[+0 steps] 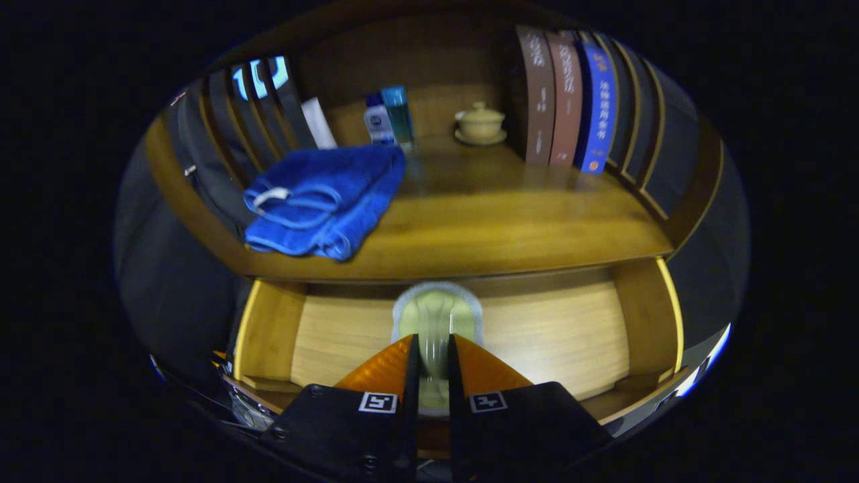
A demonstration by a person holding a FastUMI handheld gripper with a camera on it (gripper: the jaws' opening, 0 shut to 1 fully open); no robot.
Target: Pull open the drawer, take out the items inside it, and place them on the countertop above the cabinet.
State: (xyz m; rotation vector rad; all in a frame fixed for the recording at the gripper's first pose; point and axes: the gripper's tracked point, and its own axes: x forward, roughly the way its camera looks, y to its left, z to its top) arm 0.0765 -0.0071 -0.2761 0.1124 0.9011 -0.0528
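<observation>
Above the open drawer (335, 335), on the countertop (510, 228), a folded blue towel (322, 198) lies at the left, one corner hanging past the front edge. Behind it stand two small bottles (389, 117), one white and blue, one teal; their labels are too blurred to read. Further right sits one lidded cup on a saucer (480, 124), then three upright books (567, 100), two brown and one blue, with spine lettering I cannot make out. Down in the drawer, a pale green item with a grey rim (436, 315) lies on the wooden floor. The gripper (433, 349) has its orange fingers (382, 369) drawn close, pinching that item's near end between them.
</observation>
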